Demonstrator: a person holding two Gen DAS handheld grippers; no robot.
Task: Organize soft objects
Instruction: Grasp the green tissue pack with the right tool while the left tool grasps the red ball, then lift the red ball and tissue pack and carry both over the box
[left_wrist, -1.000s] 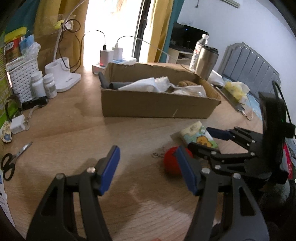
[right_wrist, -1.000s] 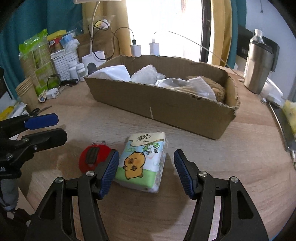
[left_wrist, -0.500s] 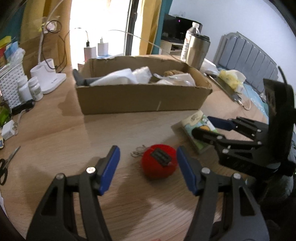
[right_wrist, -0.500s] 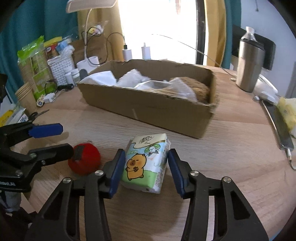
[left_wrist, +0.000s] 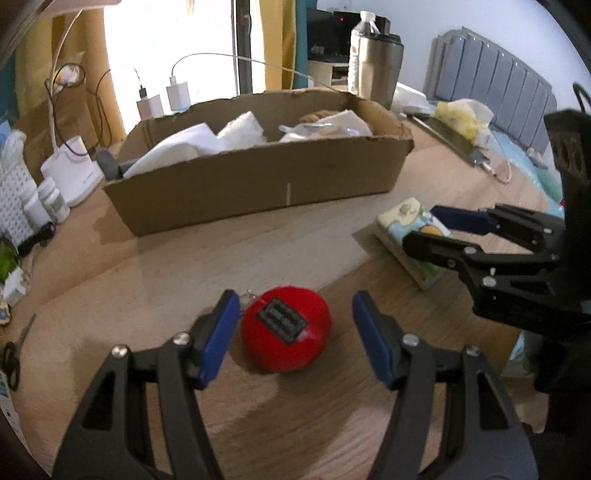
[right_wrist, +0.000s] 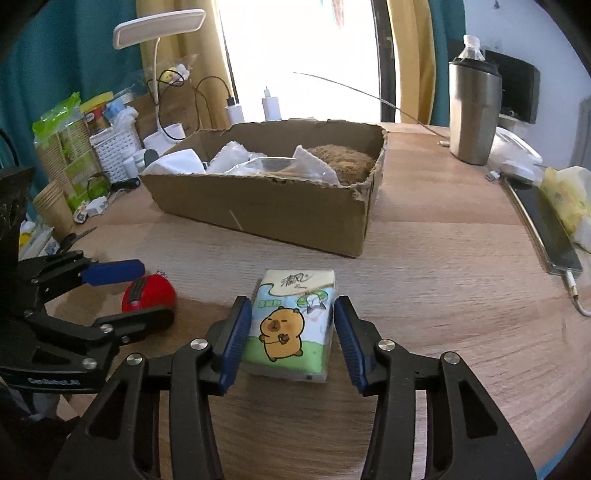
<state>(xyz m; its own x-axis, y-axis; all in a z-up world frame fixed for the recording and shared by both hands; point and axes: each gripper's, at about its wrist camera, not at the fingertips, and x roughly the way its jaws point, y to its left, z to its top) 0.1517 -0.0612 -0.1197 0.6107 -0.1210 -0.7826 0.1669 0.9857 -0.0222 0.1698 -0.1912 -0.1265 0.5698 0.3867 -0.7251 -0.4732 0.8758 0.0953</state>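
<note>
Both hand-held grippers advanced; tissue pack half hidden.

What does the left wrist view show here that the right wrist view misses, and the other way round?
Only the left wrist view: the grey ribbed panel at back right.

Only the right wrist view: the white lamp head, the stack of paper cups, and the capybara printed on the tissue pack.

Both: the cardboard box, the steel tumbler, the red plush ball between the left gripper pads, untouched, and the right gripper, its jaws opening, straddling the pack.
</note>
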